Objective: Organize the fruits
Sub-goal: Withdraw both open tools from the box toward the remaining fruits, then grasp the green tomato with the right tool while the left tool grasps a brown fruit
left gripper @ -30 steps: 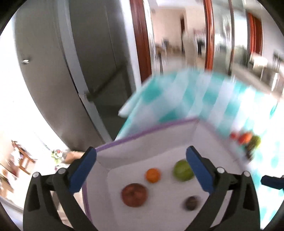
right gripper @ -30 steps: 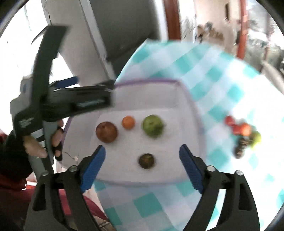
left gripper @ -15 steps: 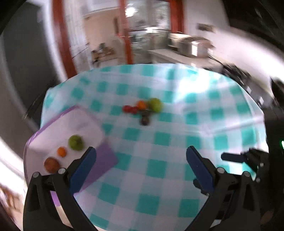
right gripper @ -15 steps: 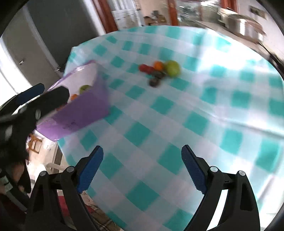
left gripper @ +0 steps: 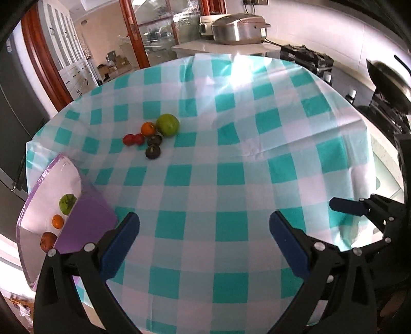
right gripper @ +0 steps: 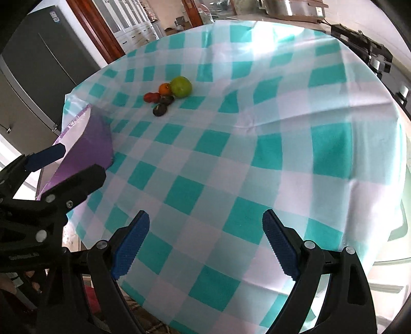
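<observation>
Both the left gripper (left gripper: pixel 204 230) and right gripper (right gripper: pixel 205 231) hang spread wide, holding nothing. Loose fruits (left gripper: pixel 152 135) cluster at eleven o'clock on the cloth (left gripper: pixel 231 179); the bin (left gripper: pixel 84 221) at nine holds three, perhaps more hidden.

Legible text: none.

- Refrigerator (right gripper: pixel 38 59), upper door, right wrist view: small blue-and-white sticker (right gripper: pixel 53 16); print too small to read.
- Left gripper (right gripper: pixel 43 156) body, right wrist view, low at the left edge: one line of pale lettering on the black frame, blurred and unreadable.
- Steel appliance (left gripper: pixel 240 27) on the far counter, left wrist view: pale label (left gripper: pixel 262 32) at its right end; characters cannot be made out.
- Same appliance, right wrist view: label at the top edge, likewise illegible.

No brand, number or sign can be read in either view.
</observation>
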The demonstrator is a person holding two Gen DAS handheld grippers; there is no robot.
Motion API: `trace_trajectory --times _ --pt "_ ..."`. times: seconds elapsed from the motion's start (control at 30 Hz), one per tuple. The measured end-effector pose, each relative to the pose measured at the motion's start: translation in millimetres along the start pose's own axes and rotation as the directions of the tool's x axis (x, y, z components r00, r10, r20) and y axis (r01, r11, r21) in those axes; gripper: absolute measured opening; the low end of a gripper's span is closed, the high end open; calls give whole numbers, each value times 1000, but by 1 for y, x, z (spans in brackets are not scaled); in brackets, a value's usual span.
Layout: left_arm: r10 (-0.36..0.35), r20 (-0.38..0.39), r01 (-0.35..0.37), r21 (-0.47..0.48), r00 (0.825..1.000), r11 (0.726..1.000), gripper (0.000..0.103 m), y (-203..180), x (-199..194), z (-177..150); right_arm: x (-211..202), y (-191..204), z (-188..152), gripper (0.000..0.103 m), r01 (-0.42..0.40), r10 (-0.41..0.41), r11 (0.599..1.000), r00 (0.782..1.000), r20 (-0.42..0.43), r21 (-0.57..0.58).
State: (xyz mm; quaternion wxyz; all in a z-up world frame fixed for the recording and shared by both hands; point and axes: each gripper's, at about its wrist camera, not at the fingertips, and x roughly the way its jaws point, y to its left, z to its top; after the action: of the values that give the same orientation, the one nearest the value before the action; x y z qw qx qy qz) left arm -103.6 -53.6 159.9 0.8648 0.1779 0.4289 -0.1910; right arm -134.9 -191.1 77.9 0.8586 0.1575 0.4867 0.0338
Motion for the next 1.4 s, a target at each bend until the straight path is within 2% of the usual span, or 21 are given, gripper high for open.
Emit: trace_trajectory --times 0.33,0.47,0.6,0.77,0.87,0.9,0.97,1.0,1.1,1.2,1.3,1.4 --pt "-10 -74 8 -23 997 1000 101 4 42 16 30 -13 18 87 2 -2 1000 999 -44 14" --pt "-15 -107 10 -50 994 999 101 19 67 21 53 -9 33 87 6 -5 1000 997 -73 6" --pt "-38 -155 19 -122 987 992 101 48 101 29 78 0 56 87 32 -34 999 995 -89 -25" --pt "-103 -172 57 -253 980 966 101 90 137 39 110 16 98 87 111 -117 990 991 -67 -82" --pt "-130 -155 82 -282 979 956 101 112 154 44 140 23 121 87 194 -207 972 974 -93 -131" --pt "-132 -152 84 -287 979 954 101 118 159 45 154 25 129 87 235 -254 956 962 -97 -175" --pt "-122 -157 73 -288 980 955 101 129 172 45 165 26 138 86 291 -312 934 947 -80 -207" --pt "-115 -164 65 -285 980 956 101 133 179 46 167 24 145 86 289 -306 939 949 -71 -189" --pt "-112 -178 58 -281 978 958 101 142 198 40 167 25 181 86 188 -190 979 982 -17 -82" --pt "-113 -183 66 -246 977 967 101 142 211 37 182 42 211 87 143 -143 985 990 -1 -99" --pt "-121 -163 78 -249 979 965 101 145 217 37 210 63 239 87 97 -99 986 995 -12 -137" --pt "-123 -142 82 -261 982 962 101 151 224 43 239 70 263 86 54 -58 991 998 -26 -124"
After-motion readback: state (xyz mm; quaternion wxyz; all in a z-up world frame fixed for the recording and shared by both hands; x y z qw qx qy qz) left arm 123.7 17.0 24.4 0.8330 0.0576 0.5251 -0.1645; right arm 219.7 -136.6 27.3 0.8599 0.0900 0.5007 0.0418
